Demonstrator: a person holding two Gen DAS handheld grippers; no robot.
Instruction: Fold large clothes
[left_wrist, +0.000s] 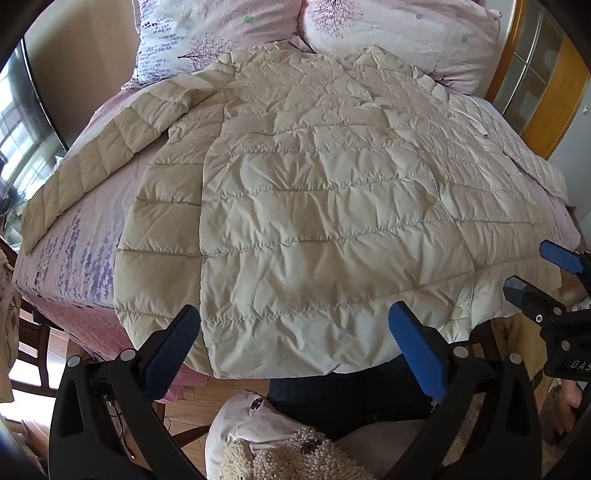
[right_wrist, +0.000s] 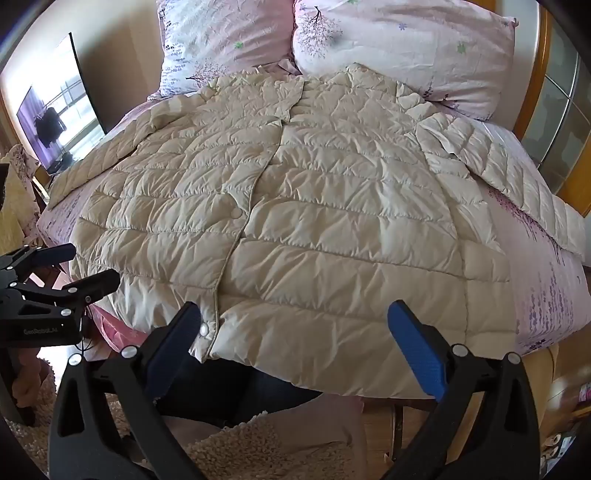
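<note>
Hovering wide apart and empty, both grippers' fingers overhang a cream jacket; one reads "GenRobot.AI".

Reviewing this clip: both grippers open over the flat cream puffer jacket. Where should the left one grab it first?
Likely the left sleeve, near its cuff, approached from above at the bed's left side. It lies splayed out flat, clear of the jacket body, so the left gripper can pinch it and fold it inward.

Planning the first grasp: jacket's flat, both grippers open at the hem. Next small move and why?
Probably bring the left gripper over to the left sleeve and close on it, to fold it in over the body. The cream quilted jacket lies spread and buttoned on the bed, both sleeves splayed outward, and both grippers, the right gripper included, are open and hold nothing.
</note>
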